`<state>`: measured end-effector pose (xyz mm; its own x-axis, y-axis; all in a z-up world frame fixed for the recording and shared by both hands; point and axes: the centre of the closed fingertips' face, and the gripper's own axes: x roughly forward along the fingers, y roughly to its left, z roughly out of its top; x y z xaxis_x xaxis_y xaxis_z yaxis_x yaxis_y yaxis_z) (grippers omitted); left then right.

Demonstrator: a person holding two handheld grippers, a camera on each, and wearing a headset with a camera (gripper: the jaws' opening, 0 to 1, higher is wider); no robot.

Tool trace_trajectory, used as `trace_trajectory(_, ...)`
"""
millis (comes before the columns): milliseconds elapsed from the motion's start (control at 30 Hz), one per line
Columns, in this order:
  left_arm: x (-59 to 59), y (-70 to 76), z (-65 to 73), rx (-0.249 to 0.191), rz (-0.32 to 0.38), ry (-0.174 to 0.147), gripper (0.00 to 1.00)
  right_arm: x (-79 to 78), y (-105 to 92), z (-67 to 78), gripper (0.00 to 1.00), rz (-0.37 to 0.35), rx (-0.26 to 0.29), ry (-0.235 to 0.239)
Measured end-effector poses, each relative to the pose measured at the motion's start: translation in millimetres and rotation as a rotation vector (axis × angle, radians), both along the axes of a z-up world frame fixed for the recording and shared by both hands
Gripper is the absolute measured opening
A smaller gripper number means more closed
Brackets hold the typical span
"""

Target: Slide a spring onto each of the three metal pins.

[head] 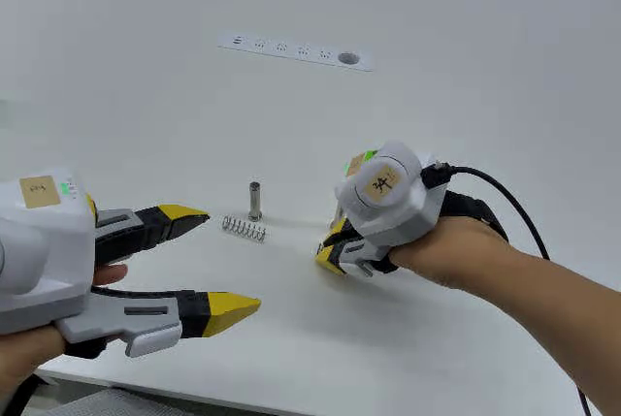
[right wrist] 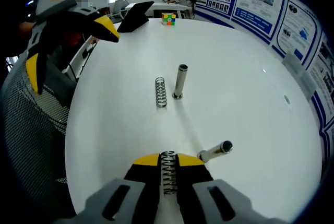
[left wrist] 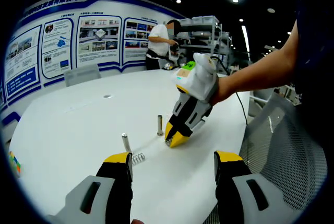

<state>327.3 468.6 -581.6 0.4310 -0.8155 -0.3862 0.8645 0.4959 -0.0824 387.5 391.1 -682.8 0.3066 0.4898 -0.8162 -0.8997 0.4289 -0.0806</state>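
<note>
One metal pin [head: 255, 200] stands upright mid-table, and a loose spring [head: 244, 229] lies beside its base. My left gripper [head: 218, 261] hovers open to the left of them, nothing between its yellow tips. My right gripper [head: 333, 253] points down at the table right of the pin. In the right gripper view its jaws [right wrist: 168, 160] are shut on a second spring [right wrist: 168, 174], with a second pin [right wrist: 215, 151] tilted just to their right. That view also has the standing pin [right wrist: 180, 81] and loose spring [right wrist: 160, 92] farther out. Both pins [left wrist: 126, 141] [left wrist: 160, 125] are in the left gripper view.
A socket strip [head: 294, 50] is set into the white table [head: 466, 96] at the back. A colour cube [right wrist: 167, 19] sits at the table's far end. Mesh chairs [left wrist: 282, 145] stand along the near edge. A person [left wrist: 159, 44] stands far off by shelves.
</note>
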Motion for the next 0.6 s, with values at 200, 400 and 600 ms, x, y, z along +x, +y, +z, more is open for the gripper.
trace_trajectory(200,-0.2,-1.0,0.1,-0.002,-0.001,0.001,0.65,-2.0,0.4,0.1,0.12,0.017,-0.013,0.005)
trace_trajectory(400,0.0,-0.3,0.3,-0.001,0.0,0.001,0.65,1.1,3.0,1.1,0.12,0.068,-0.056,-0.005)
trace_trajectory(600,0.0,0.2,1.4,-0.003,0.001,-0.001,0.65,-1.0,4.5,-2.5,0.12,0.124,-0.115,0.019)
